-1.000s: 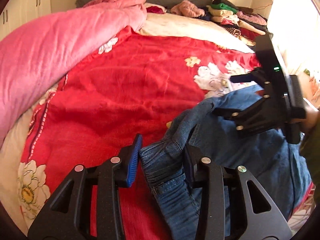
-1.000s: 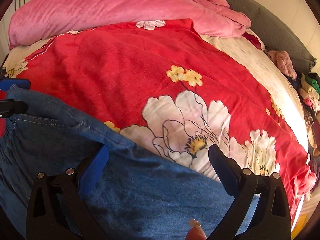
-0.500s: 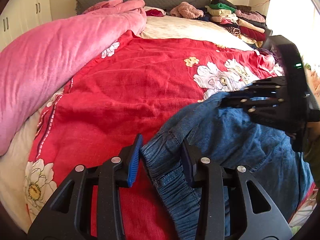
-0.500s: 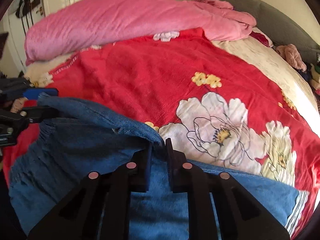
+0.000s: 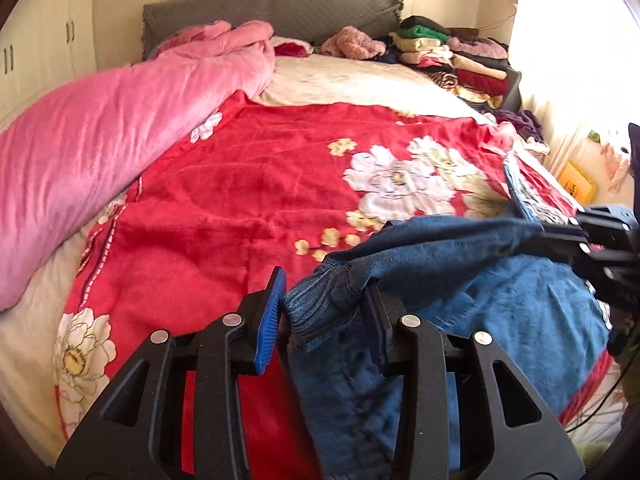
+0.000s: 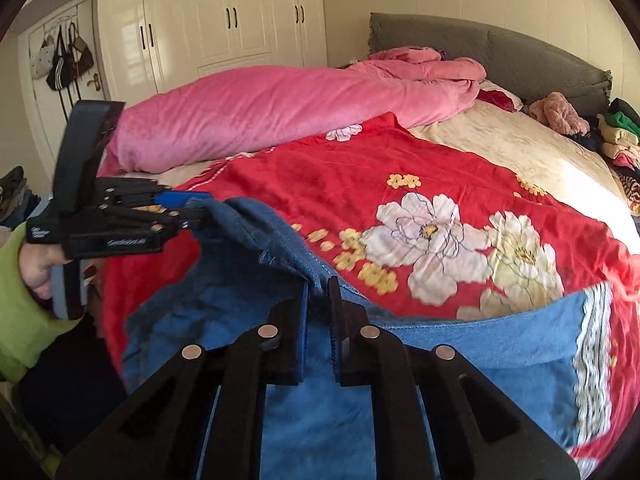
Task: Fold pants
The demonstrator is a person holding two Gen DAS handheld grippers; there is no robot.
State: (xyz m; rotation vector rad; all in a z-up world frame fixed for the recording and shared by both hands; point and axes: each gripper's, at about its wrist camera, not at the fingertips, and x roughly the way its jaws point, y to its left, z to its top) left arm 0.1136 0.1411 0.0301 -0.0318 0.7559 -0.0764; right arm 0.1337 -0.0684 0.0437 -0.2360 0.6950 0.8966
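Denim pants (image 5: 500, 320) now lifted, soft folds.

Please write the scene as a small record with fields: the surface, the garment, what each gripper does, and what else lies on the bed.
surface: red floral blanket spread over the bed
garment: blue denim pants, partly lifted off the blanket
left gripper: shut on the gathered waistband of the pants
right gripper: shut on the upper edge of the pants
pants hem: pale patterned trim lying at the right in the right wrist view
also on bed: pink quilt along the left side; pile of folded clothes by the grey headboard
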